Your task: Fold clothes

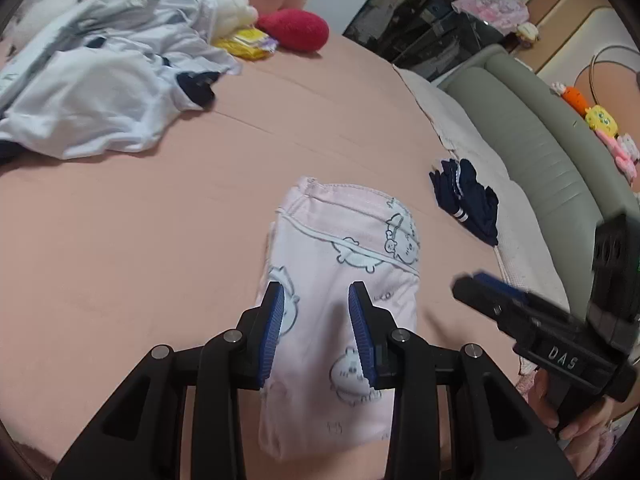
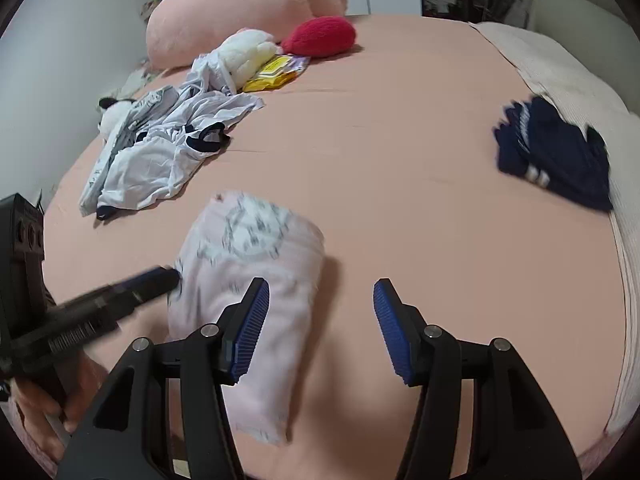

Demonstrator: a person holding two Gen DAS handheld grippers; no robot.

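Note:
A folded pink garment [image 1: 340, 280] with cartoon animal prints lies flat on the pink bed sheet [image 1: 140, 240]. My left gripper [image 1: 316, 286] hovers over its middle. Its blue pads stand apart with only the lying cloth showing below them, so it is open. In the right wrist view the same garment [image 2: 248, 272] is blurred. My right gripper [image 2: 320, 282] is open over the garment's right edge and the bare sheet, holding nothing. The right gripper [image 1: 480, 284] shows side-on to the garment's right, held in a hand. The left gripper [image 2: 160, 276] shows blurred at the garment's left edge.
A heap of white and pale blue clothes [image 1: 100, 80] lies at the far left. A folded navy garment [image 1: 468, 200] sits near the bed's right edge. A red plush [image 1: 296, 28], a yellow packet [image 1: 244, 44] and a pink pillow [image 2: 240, 8] are at the back. A grey padded frame [image 1: 540, 160] borders the right.

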